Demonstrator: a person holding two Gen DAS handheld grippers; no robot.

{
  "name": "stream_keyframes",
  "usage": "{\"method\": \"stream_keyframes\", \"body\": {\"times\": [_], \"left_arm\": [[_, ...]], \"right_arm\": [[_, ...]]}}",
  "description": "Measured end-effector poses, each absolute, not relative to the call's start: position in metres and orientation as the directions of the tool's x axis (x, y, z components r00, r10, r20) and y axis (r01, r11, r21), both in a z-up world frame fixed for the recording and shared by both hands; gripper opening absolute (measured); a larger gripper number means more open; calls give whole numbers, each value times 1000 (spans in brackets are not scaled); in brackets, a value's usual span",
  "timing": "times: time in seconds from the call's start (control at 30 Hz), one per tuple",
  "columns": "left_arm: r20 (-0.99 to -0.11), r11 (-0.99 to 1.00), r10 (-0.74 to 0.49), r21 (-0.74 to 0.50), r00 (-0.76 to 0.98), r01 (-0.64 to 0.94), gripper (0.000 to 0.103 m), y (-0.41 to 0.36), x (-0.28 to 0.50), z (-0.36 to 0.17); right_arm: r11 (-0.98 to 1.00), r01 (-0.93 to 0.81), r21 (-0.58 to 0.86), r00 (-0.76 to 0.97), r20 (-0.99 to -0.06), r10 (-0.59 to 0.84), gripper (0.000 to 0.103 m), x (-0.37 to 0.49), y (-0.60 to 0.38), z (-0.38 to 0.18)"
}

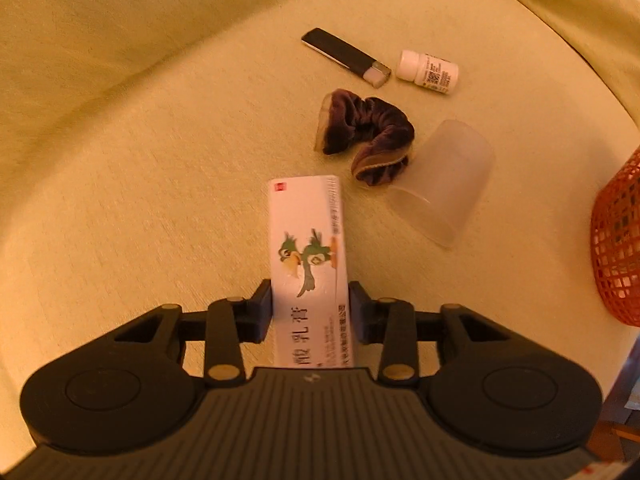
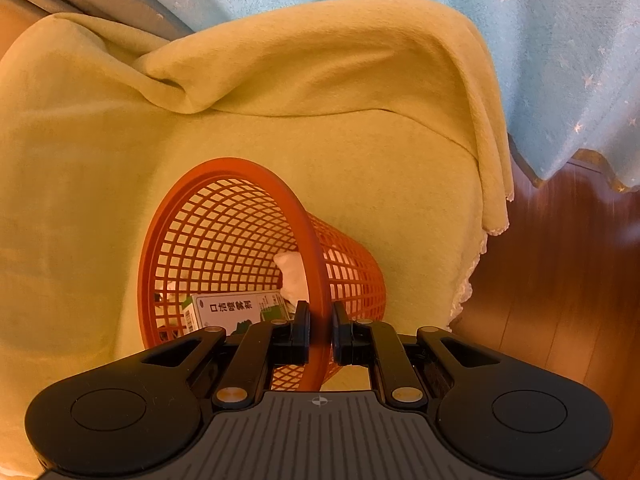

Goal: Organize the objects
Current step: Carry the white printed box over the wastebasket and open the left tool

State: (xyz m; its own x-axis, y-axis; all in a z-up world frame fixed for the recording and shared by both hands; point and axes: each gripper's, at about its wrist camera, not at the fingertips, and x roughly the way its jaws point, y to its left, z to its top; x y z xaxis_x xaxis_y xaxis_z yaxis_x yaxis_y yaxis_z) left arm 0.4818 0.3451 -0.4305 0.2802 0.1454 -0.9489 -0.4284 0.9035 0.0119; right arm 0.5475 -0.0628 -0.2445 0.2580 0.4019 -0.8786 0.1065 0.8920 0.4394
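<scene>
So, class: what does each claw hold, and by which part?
The left claw grips the white carton across its long sides, near the printed end closest to the camera. The right claw pinches the orange basket by its rim.

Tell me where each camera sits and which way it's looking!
Left wrist: rides on the left tongs, looking down at the yellow-green blanket; its fingers clamp a white cardboard box with cartoon birds.
Right wrist: rides on the right tongs, looking along the blanket toward a blue starry curtain; its fingers pinch the rim of the tipped orange plastic mesh basket.
Shared: both show the blanket and the basket.
</scene>
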Motion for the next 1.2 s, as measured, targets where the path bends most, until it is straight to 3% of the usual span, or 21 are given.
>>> {"method": "stream_keyframes", "body": {"times": [0.23, 0.43, 0.7, 1.2], "left_arm": [[-925, 933, 154, 21, 346, -360, 32, 345, 463, -397], [-892, 949, 160, 21, 424, -314, 32, 341, 447, -330], [-821, 967, 88, -65, 564, -246, 33, 315, 456, -249], [-792, 982, 13, -106, 611, -158, 33, 285, 471, -204]], "right_arm": [[886, 130, 445, 256, -878, 404, 7, 546, -67, -246], [889, 114, 444, 267, -875, 404, 7, 547, -56, -238], [894, 45, 446, 268, -868, 419, 7, 553, -30, -226], [850, 14, 527, 219, -831, 512, 7, 550, -6, -229]]}}
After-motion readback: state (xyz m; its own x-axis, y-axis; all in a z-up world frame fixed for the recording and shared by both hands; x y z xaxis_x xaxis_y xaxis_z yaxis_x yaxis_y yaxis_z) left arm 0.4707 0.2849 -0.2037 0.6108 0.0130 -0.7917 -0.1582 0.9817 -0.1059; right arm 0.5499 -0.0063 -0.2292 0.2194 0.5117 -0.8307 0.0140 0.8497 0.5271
